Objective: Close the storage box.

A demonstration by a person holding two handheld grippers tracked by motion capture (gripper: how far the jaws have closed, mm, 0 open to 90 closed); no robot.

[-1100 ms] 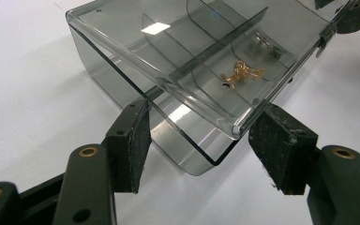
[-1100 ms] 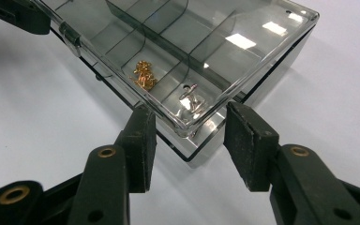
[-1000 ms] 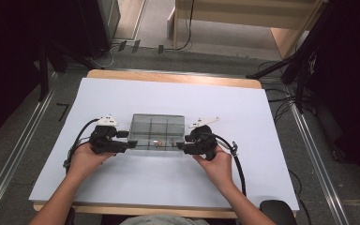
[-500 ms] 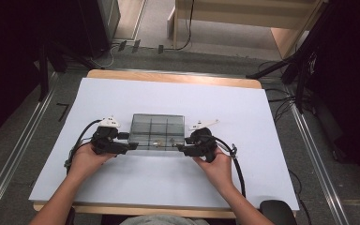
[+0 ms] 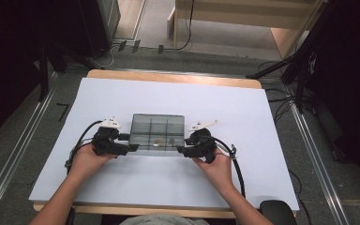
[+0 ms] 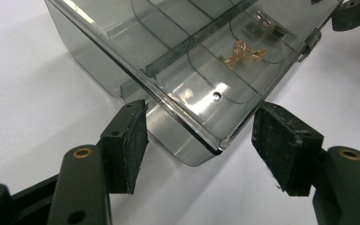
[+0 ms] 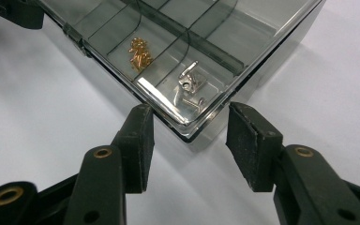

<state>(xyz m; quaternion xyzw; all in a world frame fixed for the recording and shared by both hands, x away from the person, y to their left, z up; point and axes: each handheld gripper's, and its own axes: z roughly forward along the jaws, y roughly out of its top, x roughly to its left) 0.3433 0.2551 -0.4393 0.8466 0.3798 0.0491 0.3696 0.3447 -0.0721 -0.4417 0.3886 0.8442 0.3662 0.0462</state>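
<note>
Grey floor [image 5: 159, 56], wooden furniture [image 5: 243, 14], dark surroundings, floor rails [image 5: 18, 154]

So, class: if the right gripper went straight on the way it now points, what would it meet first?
The right gripper would most likely meet the near corner of the smoky compartment box, which sits just ahead between its open jaws. How close the corner already is cannot be told for certain.

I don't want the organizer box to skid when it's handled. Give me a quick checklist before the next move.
1. Organizer box flat on the table: ok.
2. Lid closed: ok.
3. Left gripper straddles the near corner, jaws just been opening, pads off: not ok for a hold.
4. Right gripper straddles its corner, jaws just been opening, pads off: not ok.
5. Gold parts and silver parts in separate compartments: ok.
6. Front latch engaged: cannot tell.
</note>
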